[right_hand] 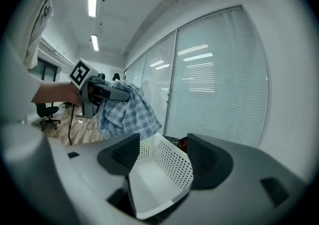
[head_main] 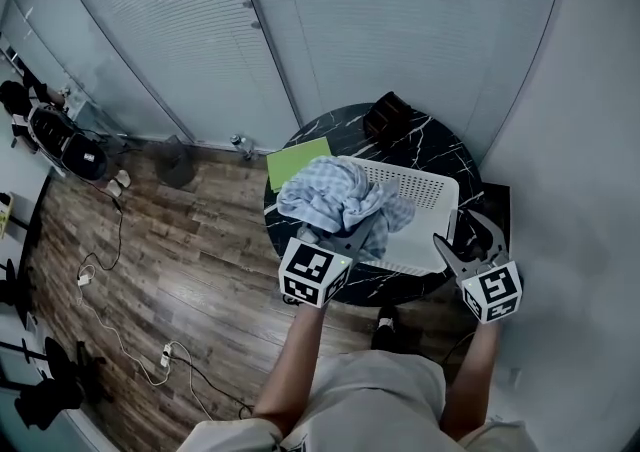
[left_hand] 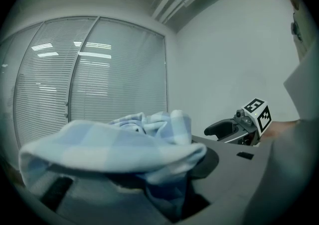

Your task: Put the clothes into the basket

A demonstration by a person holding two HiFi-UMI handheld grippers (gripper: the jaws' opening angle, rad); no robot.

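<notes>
A light blue checked shirt (head_main: 335, 190) hangs bunched over the left part of the white perforated basket (head_main: 435, 190), which stands on a round black marble table (head_main: 440, 155). My left gripper (head_main: 352, 237) is shut on the shirt's near edge. In the left gripper view the shirt (left_hand: 114, 144) drapes over the jaws and hides them. My right gripper (head_main: 468, 238) stands open beside the basket's right end and holds nothing. In the right gripper view the basket (right_hand: 174, 167) lies just beyond the open jaws, with the shirt (right_hand: 124, 112) hanging from the left gripper (right_hand: 99, 91) above its far side.
A green sheet (head_main: 297, 162) lies on the table's back left edge. A dark bag-like object (head_main: 388, 117) sits at the back. Window blinds stand close behind the table. Wooden floor with cables (head_main: 120, 270) spreads to the left, and office chairs (head_main: 60, 135) stand further left.
</notes>
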